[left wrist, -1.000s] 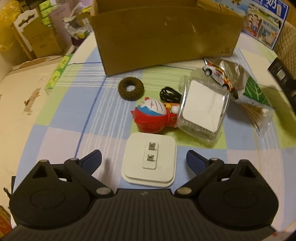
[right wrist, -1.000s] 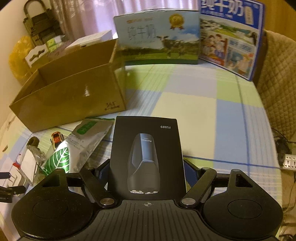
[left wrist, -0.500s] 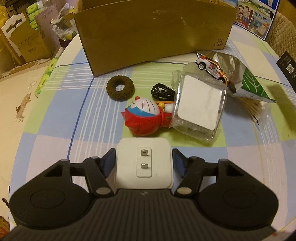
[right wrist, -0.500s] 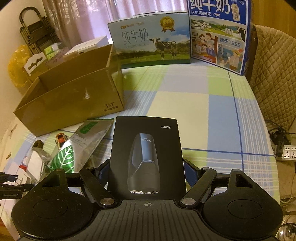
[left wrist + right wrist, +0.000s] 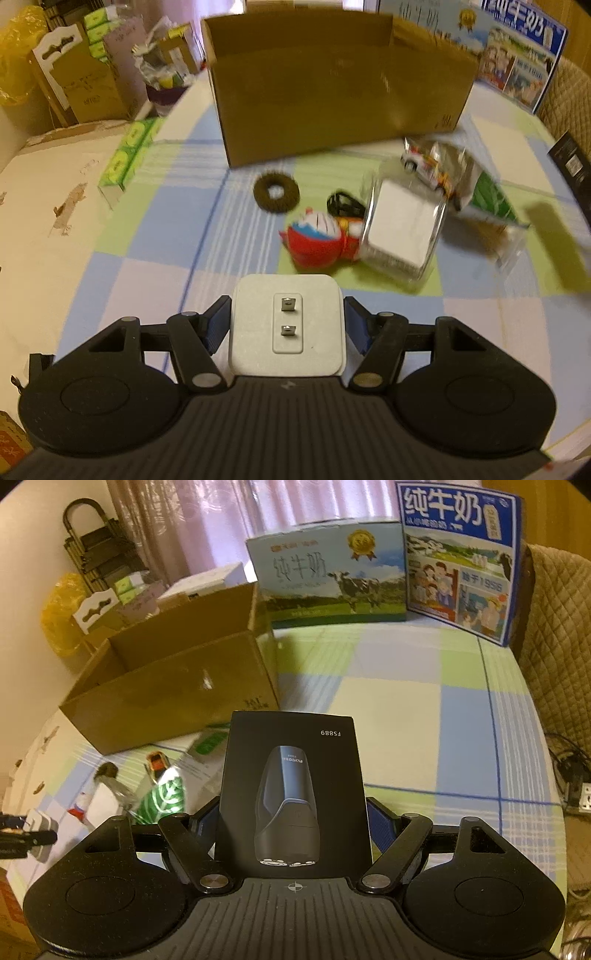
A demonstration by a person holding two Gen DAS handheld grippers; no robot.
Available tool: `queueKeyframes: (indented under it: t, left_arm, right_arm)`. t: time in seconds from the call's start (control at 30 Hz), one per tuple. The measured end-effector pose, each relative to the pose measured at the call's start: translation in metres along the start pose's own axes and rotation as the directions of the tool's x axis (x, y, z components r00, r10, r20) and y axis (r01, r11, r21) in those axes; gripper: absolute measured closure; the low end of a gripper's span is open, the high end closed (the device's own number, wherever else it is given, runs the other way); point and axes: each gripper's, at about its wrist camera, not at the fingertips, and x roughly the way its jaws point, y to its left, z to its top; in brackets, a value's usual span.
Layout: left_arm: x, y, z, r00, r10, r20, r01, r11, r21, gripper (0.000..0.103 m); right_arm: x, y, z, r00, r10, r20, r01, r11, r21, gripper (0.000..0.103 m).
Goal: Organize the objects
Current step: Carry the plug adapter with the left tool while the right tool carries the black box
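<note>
You have the left gripper (image 5: pixel 287 326) clamped on the charger (image 5: pixel 287 325) and the right gripper (image 5: pixel 293 821) on the black box (image 5: pixel 293 794), while the cardboard box (image 5: pixel 340 92) at twelve o'clock looks empty, toys unsorted

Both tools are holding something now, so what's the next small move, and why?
Probably carry the white plug adapter, clamped in the left tool, forward over the open cardboard box straight ahead. The right tool already grips the black shaver box.
</note>
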Motion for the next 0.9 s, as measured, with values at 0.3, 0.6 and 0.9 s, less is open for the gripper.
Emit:
queueKeyframes:
  t: [0.3, 0.6, 0.9]
  left_arm:
    - [-0.042, 0.009, 0.054, 0.993, -0.006, 0.121, 0.002, 0.999, 0.032, 0.042]
    - [-0.037, 0.012, 0.13, 0.979, -0.027, 0.204, 0.016, 0.998, 0.058, 0.042]
    - [-0.002, 0.014, 0.214, 0.973, -0.022, 0.228, 0.007, 0.998, 0.067, 0.042]
  right_arm:
    - [0.005, 0.032, 0.053, 0.995, 0.092, 0.048, -0.089, 0.995, -0.053, 0.027]
    - [0.048, 0.088, 0.128, 0.979, 0.179, 0.094, -0.168, 0.979, -0.113, 0.027]
    - [0.117, 0.132, 0.19, 0.977, 0.193, 0.093, -0.179, 0.974, -0.141, 0.027]
